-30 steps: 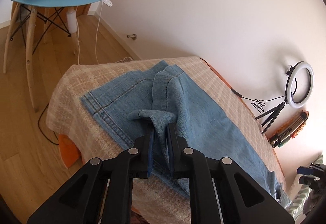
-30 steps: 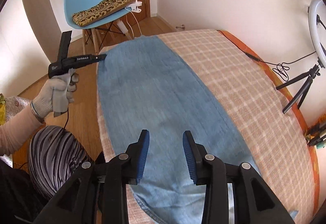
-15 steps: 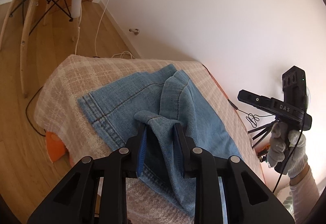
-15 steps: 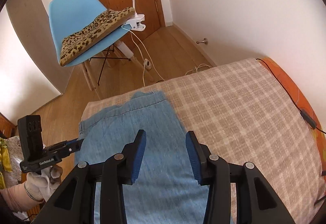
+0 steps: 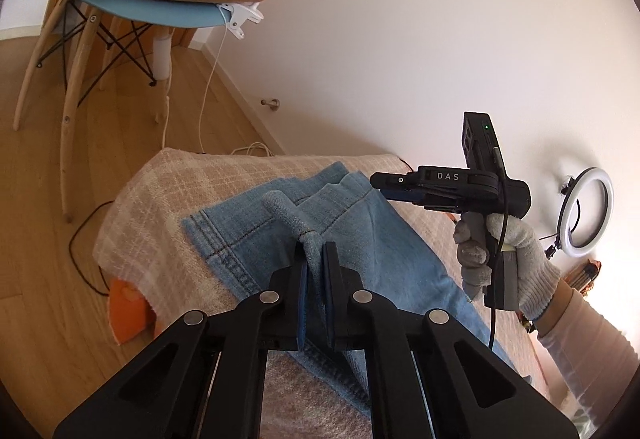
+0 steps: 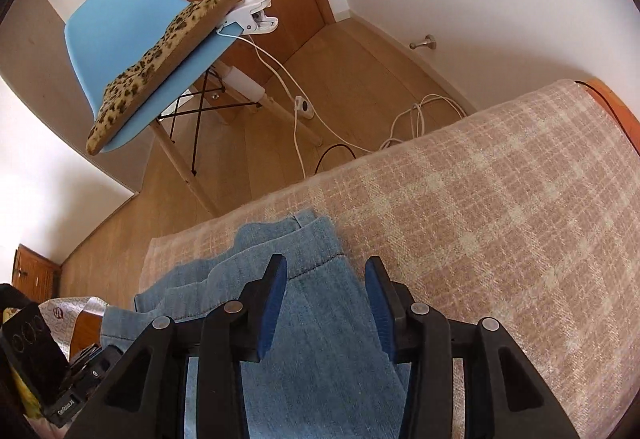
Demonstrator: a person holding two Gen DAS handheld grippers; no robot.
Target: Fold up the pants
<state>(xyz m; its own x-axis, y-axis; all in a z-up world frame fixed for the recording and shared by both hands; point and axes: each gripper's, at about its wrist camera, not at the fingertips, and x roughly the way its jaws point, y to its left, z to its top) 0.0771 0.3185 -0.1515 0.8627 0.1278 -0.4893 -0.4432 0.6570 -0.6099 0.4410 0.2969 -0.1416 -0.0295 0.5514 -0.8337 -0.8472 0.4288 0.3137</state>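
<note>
One plaid-covered bed (image 6: 500,199) carries the blue jeans (image 5: 372,239), their hems near its foot edge, bare blanket stretching right. The right gripper (image 6: 326,299) has advanced over the hems since a second ago, jaws wide apart, empty. The left gripper (image 5: 314,271) stays clamped on a raised denim fold

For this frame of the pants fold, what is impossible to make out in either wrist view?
- Left wrist view: how much denim the left gripper pinches; its own fingers hide the fold of the jeans.
- Left wrist view: whether the right gripper is open; seen side-on, though the right wrist view shows it open.
- Both views: the far end of the jeans, cut off by the gripper bodies and frame edge.
</note>
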